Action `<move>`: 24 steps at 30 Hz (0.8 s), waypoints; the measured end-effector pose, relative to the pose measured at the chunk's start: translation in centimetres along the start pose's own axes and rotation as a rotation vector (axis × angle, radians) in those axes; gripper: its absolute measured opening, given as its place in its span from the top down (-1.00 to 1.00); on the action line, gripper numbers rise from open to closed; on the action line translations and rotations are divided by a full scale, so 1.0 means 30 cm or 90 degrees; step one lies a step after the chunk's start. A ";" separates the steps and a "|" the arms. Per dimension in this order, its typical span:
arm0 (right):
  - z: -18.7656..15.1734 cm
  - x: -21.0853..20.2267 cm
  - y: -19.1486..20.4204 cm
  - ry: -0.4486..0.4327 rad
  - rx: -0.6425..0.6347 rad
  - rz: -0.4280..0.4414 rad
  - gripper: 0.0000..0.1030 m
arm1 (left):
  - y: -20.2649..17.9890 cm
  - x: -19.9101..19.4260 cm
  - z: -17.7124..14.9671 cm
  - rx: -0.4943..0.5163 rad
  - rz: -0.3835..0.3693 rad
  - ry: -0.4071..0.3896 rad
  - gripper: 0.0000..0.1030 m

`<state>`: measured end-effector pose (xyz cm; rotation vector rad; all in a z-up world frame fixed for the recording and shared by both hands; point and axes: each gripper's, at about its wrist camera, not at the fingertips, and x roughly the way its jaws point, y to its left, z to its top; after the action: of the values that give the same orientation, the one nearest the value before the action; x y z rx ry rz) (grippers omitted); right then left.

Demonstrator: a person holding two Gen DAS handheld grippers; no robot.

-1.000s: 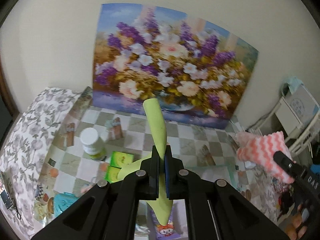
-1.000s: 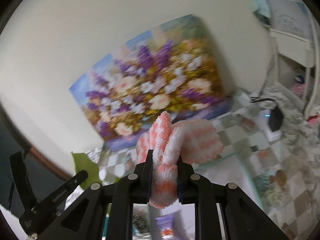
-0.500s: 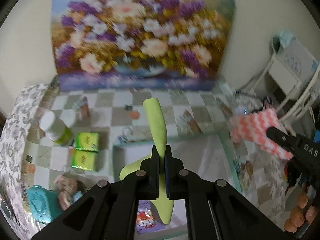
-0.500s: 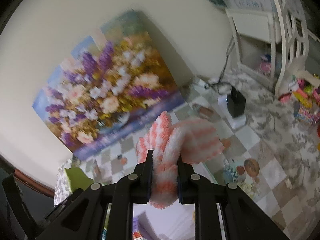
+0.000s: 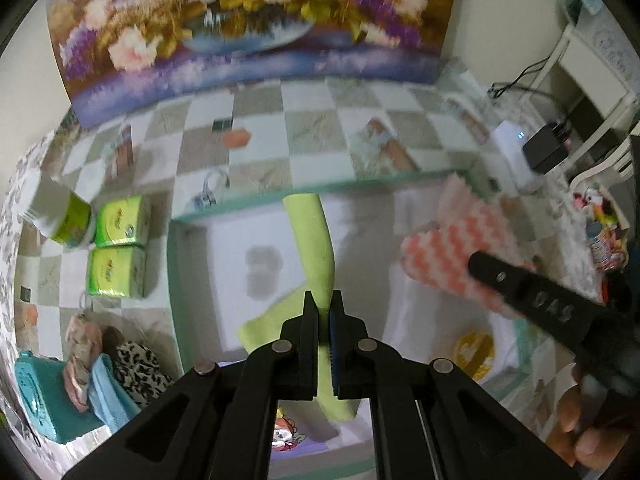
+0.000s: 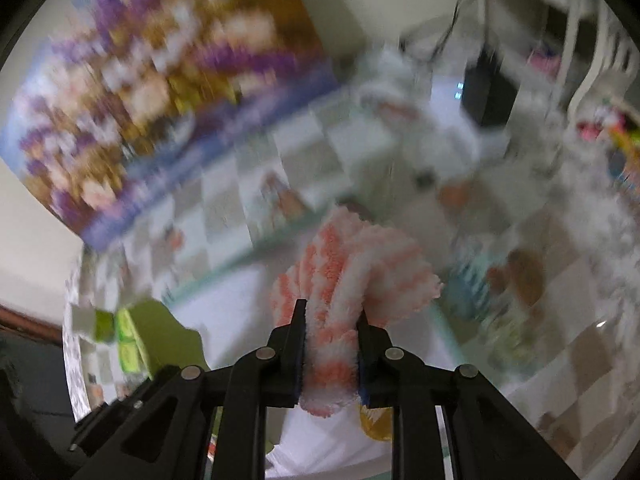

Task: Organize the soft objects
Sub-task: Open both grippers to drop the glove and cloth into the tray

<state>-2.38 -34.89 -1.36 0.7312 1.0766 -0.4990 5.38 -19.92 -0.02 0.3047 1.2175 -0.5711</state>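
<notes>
My left gripper [image 5: 323,300] is shut on a folded lime-green cloth [image 5: 312,240], which sticks up between its fingers over a white tray with a teal rim [image 5: 280,200]. To its right hangs a fluffy pink-and-white striped cloth [image 5: 452,256], held over the tray's right part. In the blurred right wrist view that striped cloth [image 6: 360,264] bulges between the pads of my right gripper [image 6: 331,312]. These jaws are opening slightly, and the pads still press on the cloth. The green cloth [image 6: 160,328] shows at lower left there.
Left of the tray lie two green tissue packs [image 5: 120,220], a white bottle [image 5: 60,216], a teal case [image 5: 44,400] and leopard-print [image 5: 136,364] and pink [image 5: 82,344] fabrics. A flower painting [image 5: 240,20] leans on the wall behind. A black charger [image 5: 546,148] sits far right. A hand [image 5: 580,420] grips the right tool.
Both grippers have sunk and tipped downward, so the wall gave way to the table and the tray. The tray now fills the middle. Each cloth stays between its jaws.
</notes>
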 end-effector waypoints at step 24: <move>0.003 -0.012 0.010 0.012 -0.024 -0.069 -0.79 | 0.131 -0.031 0.022 -0.101 0.011 0.006 -0.46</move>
<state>-2.27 -34.73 -0.92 0.6476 1.1447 -0.5638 7.92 -16.80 0.75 0.1840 1.2600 -0.4556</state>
